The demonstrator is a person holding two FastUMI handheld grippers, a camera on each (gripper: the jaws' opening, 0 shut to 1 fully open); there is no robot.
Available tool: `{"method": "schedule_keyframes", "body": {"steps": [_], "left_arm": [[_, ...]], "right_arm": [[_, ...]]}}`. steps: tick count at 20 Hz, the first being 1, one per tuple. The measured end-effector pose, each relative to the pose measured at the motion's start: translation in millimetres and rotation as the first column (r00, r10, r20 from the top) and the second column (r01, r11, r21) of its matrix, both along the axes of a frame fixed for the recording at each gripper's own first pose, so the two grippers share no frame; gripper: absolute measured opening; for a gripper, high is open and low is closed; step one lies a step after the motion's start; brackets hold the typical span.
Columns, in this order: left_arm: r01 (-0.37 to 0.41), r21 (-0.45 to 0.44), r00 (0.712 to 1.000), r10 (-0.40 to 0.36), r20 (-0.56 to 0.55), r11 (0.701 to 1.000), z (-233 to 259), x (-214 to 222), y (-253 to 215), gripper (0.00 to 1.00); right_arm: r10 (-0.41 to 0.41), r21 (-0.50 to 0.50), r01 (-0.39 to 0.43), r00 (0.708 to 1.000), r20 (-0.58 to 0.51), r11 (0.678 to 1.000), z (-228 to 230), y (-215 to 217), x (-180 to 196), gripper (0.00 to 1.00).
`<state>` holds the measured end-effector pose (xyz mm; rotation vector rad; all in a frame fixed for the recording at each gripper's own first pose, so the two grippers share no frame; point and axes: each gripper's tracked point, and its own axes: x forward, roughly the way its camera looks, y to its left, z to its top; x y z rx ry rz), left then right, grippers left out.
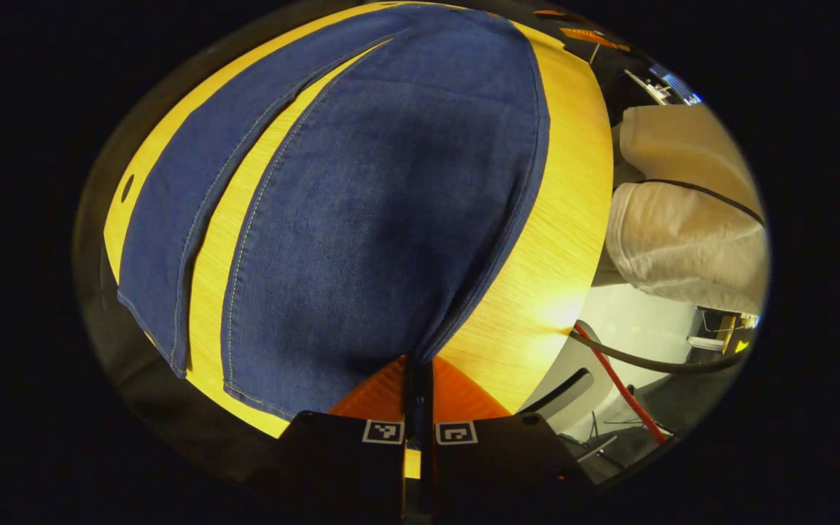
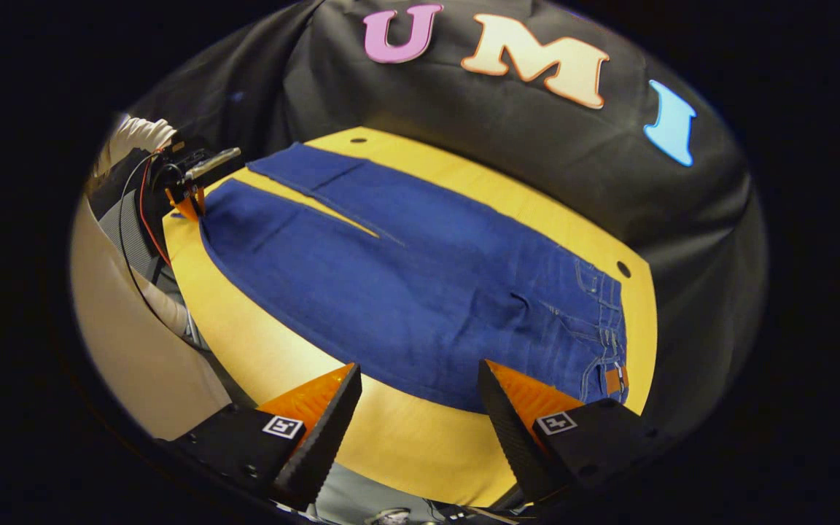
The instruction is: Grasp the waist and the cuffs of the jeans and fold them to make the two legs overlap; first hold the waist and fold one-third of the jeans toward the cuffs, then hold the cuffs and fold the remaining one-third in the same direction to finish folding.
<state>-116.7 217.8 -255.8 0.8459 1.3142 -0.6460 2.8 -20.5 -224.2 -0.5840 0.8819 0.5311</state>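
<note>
Jeans (image 2: 420, 292) lie flat on the table (image 2: 405, 430), legs apart. Left gripper (image 1: 418, 379) is clamped on the near leg's cuff. Right gripper (image 2: 420, 408) is wide open, empty, short of the waist. First step pending: grip the waist next.

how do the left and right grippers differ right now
The left gripper is shut, pinching the cuff of the near leg of the jeans; the right gripper is open and holds nothing. The left sits at the cuff end of the table; the right hovers near the table's front edge, toward the waist. Both point at the same jeans.
</note>
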Motion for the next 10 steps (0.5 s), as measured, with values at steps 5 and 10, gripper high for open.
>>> {"method": "schedule_keyframes", "body": {"steps": [5, 10], "left_arm": [[-0.059, 0.026, 0.997, 0.058, 0.042, 0.998, -1, 1, -1, 0.02], [-0.103, 0.062, 0.993, 0.099, 0.058, 0.993, -1, 1, -1, 0.02]], "right_arm": [[-0.037, -0.032, 0.034, 0.991, -0.128, 0.999, -25, -41, 47, 1.00], [0.038, -0.192, -0.091, 0.963, -0.268, 0.977, -54, -97, 52, 1.00]]}}
